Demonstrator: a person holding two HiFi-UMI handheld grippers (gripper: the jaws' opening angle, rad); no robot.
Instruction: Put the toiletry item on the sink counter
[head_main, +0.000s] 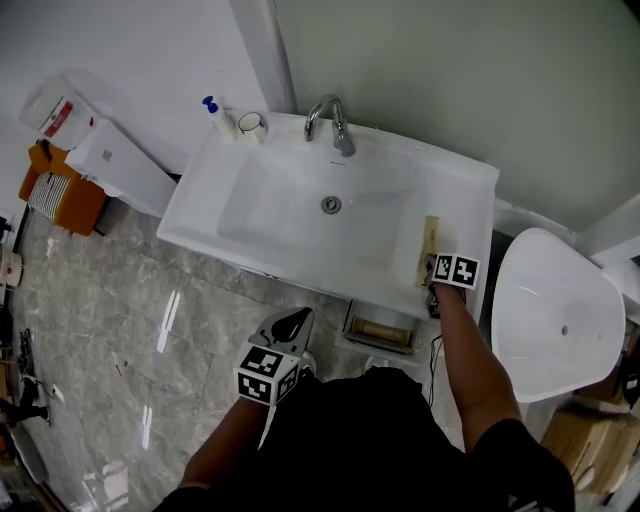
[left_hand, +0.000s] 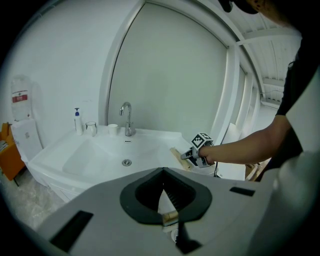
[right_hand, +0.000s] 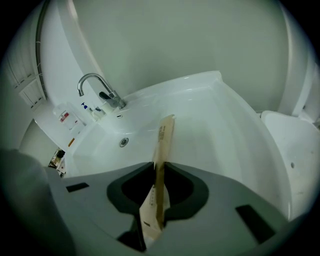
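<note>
**While the slim box (head_main: 430, 250) is lying along the sink counter (head_main: 470, 190), the clamp is holding**

While the head view is looking steeply down, the right gripper (head_main: 432, 284) is pinching the near end of the slim box. The box is lying along the counter's ledge at 3 o'clock of the basin (head_main: 290, 215). The left gripper (head_main: 290, 322) is hanging low at 6 o'clock, well apart. The faucet (head_main: 335, 122) at 12 o'clock, and the pump bottle (head_main: 213, 115) and glass (head_main: 250, 123) at 11 o'clock, are standing well clear. The toilet (head_main: 555, 315) is sitting past the counter's edge at 3 o'clock.

In the left gripper view, that gripper's jaws are meeting with nothing between them.

In the right gripper view, the jaws are clamping the box edge-on, its far end pointing toward 12 o'clock. Judging from this, the near end is needing to go flat before the jaws part. The box is also needing to stay inboard on the ledge, so that it is not slipping into the basin or off toward the toilet.
</note>
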